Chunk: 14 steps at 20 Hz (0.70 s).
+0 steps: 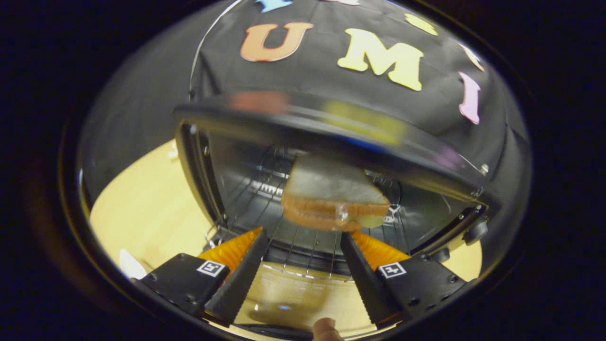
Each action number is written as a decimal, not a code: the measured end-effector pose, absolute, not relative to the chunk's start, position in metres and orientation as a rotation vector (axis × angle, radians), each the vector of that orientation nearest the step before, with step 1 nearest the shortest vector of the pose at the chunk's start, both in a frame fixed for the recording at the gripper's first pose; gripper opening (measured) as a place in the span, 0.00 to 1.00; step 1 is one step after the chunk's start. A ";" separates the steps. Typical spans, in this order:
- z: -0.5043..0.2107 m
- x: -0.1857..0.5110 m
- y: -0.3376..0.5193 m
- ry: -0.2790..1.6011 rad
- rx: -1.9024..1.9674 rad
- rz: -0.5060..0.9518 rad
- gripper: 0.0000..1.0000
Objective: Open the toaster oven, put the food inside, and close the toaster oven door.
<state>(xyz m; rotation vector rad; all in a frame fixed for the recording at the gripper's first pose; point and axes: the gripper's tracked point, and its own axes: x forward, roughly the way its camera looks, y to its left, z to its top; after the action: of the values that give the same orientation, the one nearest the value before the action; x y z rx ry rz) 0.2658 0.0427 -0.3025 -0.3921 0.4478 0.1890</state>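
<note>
While fingers gape, gripper (pixel 303 237) holds nothing — sandwich (pixel 334 196) lies beyond.

I'm looking into a staged recording booth: black cloth wall (pixel 331 94) hanging beyond the fingers, toaster oven (pixel 227 189) sitting on a pale wooden surface (pixel 147 203).

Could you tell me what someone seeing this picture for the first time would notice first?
The eye goes straight to the sandwich lying on the wire rack inside the open toaster oven, just beyond the fingers. The gripper is open, its fingers spread apart with nothing between them, above the lowered glass door. The oven stands on a pale wooden table.
</note>
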 end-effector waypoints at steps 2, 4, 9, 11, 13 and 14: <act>-0.304 0.264 0.039 0.447 -0.384 0.149 1.00; -0.307 0.252 0.041 0.453 -0.355 0.137 1.00; -0.313 0.210 0.041 0.457 -0.217 0.139 1.00; -0.324 0.191 0.035 0.472 -0.171 0.119 1.00; -0.333 0.170 0.030 0.441 -0.149 0.114 1.00; -0.333 0.160 0.027 0.414 -0.131 0.100 1.00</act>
<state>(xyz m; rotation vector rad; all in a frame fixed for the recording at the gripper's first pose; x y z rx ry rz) 0.1602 0.0267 -0.3329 -0.1314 0.4137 0.1002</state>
